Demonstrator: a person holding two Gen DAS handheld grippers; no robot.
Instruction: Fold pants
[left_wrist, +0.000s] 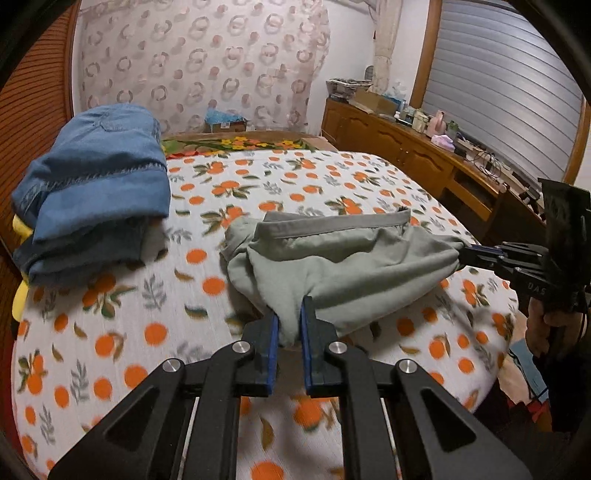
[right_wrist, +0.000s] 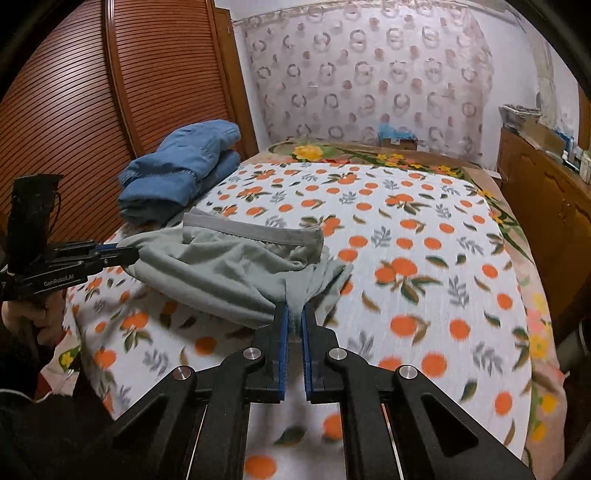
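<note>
Now both my claws, left claw (left_wrist: 289, 314) and right claw (right_wrist: 294, 314), each pinch one pair of sage-green cotton pants (left_wrist: 343, 258) lifted above the orange-print bed (left_wrist: 122, 332), beside one folded blue denim stack (left_wrist: 96, 177).

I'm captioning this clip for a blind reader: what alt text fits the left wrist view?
The left gripper is shut on a bunched edge of grey-green cotton pants, while the right gripper pinches their far end, above an orange-print bedspread. Folded blue denim jeans lie stacked at the bed's left edge.
</note>
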